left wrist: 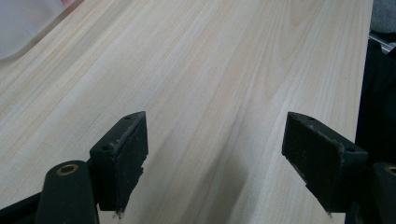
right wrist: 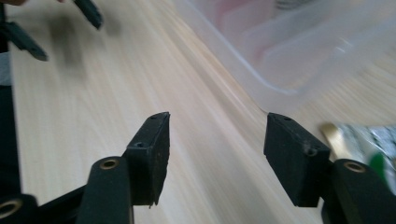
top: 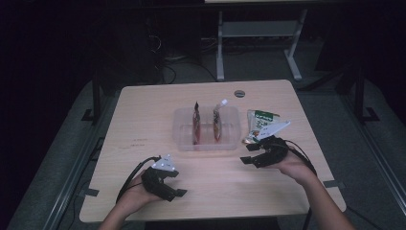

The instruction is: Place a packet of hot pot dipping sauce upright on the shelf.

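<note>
A clear plastic tray (top: 182, 125) stands mid-table with two upright snack pouches (top: 196, 123) (top: 217, 122) inside. A green and white snack bag (top: 261, 125) lies flat just right of the tray. My right gripper (top: 249, 153) hovers in front of that bag, open and empty; in the right gripper view (right wrist: 217, 156) the tray's corner (right wrist: 280, 88) is ahead and the bag's edge (right wrist: 369, 140) is at the right. My left gripper (top: 178, 184) rests low near the front left, open with bare wood between its jaws (left wrist: 215, 158).
The wooden table (top: 143, 110) has a round cable grommet (top: 239, 93) near its far edge. Bare wood lies left of the tray and along the front. Beyond the table are a white desk frame (top: 220, 52) and cables on a dark floor.
</note>
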Available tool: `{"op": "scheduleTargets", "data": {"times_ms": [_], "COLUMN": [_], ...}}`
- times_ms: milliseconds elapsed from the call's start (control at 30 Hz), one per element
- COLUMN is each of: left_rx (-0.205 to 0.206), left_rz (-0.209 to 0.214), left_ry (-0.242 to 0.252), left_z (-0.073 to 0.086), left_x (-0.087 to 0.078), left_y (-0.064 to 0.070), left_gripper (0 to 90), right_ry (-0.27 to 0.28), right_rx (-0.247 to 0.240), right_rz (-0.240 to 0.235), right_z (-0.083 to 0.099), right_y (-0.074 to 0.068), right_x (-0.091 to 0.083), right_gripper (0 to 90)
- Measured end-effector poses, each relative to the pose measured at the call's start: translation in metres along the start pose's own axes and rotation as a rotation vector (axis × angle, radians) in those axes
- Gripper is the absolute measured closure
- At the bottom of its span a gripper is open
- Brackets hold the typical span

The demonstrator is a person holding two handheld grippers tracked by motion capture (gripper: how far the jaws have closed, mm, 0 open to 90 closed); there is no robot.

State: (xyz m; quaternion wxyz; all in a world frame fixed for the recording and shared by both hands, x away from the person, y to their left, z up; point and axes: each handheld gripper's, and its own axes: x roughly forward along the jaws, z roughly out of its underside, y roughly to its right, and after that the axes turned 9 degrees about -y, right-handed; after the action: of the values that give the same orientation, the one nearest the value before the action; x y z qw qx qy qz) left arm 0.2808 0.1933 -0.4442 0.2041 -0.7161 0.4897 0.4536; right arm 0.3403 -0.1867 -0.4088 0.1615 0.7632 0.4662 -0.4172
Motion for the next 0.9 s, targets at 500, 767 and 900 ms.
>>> {"op": "scheduleTargets", "data": {"times_ms": [500, 767, 900], "left_rx": [-0.024, -0.027, -0.019], "left_rz": [-0.011, -0.010, -0.008], "left_ry": [0.004, -0.008, -0.013], "left_z": [0.002, 0.000, -0.001], "left_x": [-0.002, 0.003, 0.004], "left_y": [-0.005, -0.003, -0.003], "left_gripper": [22.3, 22.3, 22.3], "right_ry": [0.032, 0.011, -0.040], "right_rx": [0.137, 0.199, 0.211], "right_rz": [0.167, 0.223, 0.240], "right_z": [0.008, 0.006, 0.009], "right_y": [0.056, 0.091, 0.103], "right_x": [-0.016, -0.003, 0.011], "right_gripper": [89.7, 89.7, 89.7]}}
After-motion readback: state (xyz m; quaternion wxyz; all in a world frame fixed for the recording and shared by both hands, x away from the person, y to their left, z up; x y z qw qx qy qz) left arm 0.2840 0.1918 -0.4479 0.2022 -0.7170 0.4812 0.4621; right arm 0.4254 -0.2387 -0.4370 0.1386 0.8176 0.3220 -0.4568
